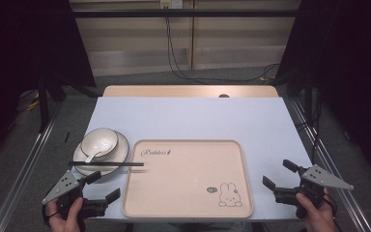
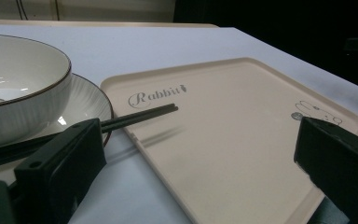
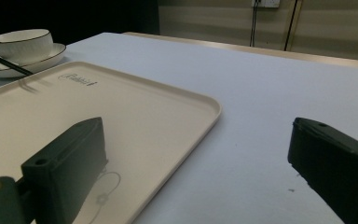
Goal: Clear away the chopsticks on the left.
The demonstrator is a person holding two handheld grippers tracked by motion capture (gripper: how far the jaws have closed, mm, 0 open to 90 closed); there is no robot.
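Observation:
A beige tray (image 1: pixel 188 179) with a rabbit drawing lies at the table's near middle. Left of it a white bowl (image 1: pixel 99 141) with a spoon in it sits on a white plate (image 1: pixel 121 147). Black chopsticks (image 1: pixel 106 164) lie across the plate's near side, tips reaching over the tray's left rim. My left gripper (image 1: pixel 104 186) is held low at the near left corner, open and empty, facing the tray (image 2: pixel 242 140), chopsticks (image 2: pixel 140 115) and bowl (image 2: pixel 18 93). My right gripper (image 1: pixel 278 174) stands open and empty just right of the tray (image 3: pixel 212 109).
The light blue table top (image 1: pixel 188 116) runs bare behind the tray to a wooden strip at its far edge (image 1: pixel 188 91). Metal rails (image 1: pixel 24 164) flank the table on both sides. Cables (image 1: pixel 174 63) hang by the back wall.

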